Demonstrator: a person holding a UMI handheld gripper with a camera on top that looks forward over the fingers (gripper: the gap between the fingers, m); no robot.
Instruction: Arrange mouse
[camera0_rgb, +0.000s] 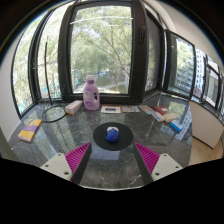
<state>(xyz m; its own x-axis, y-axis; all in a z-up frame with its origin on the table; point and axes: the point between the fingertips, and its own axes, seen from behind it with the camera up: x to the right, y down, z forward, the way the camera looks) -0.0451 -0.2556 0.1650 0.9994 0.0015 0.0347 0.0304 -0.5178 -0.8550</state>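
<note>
A small blue mouse sits on a round black mouse pad on the dark marble table. My gripper is open, its magenta pads spread wide apart. The mouse and pad lie just ahead of the fingers, between their lines, untouched. Nothing is held.
A pink bottle stands beyond the pad at the back left. A wooden block, a looped cable, a yellow-and-purple item lie left. Boxes and small items lie right. Large windows ring the table.
</note>
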